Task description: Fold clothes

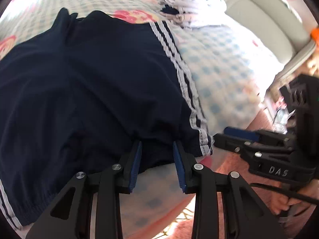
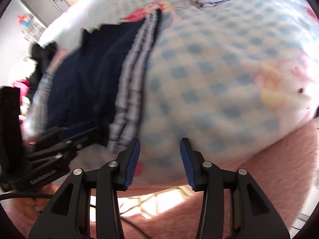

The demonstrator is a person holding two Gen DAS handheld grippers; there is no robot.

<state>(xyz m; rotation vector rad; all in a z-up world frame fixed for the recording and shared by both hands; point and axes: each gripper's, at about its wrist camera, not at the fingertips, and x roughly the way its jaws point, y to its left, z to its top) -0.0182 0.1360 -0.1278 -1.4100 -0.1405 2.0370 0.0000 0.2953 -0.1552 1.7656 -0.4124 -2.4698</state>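
Spread on a checked blanket (image 2: 209,75) – navy shorts (image 1: 95,83), limp and light (best pinched at the hem), left gripper (image 1: 157,159) and right gripper (image 2: 160,161) both agape, empty.

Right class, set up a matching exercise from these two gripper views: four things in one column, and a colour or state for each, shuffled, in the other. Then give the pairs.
Things:
1. shorts
2. blanket
3. left gripper
4. right gripper

Descriptions:
A. open, over bare blanket
B. navy with white side stripes
C. open, fingertips at the garment's edge
D. pale with blue checks and cartoon prints

Pairs: 1-B, 2-D, 3-C, 4-A
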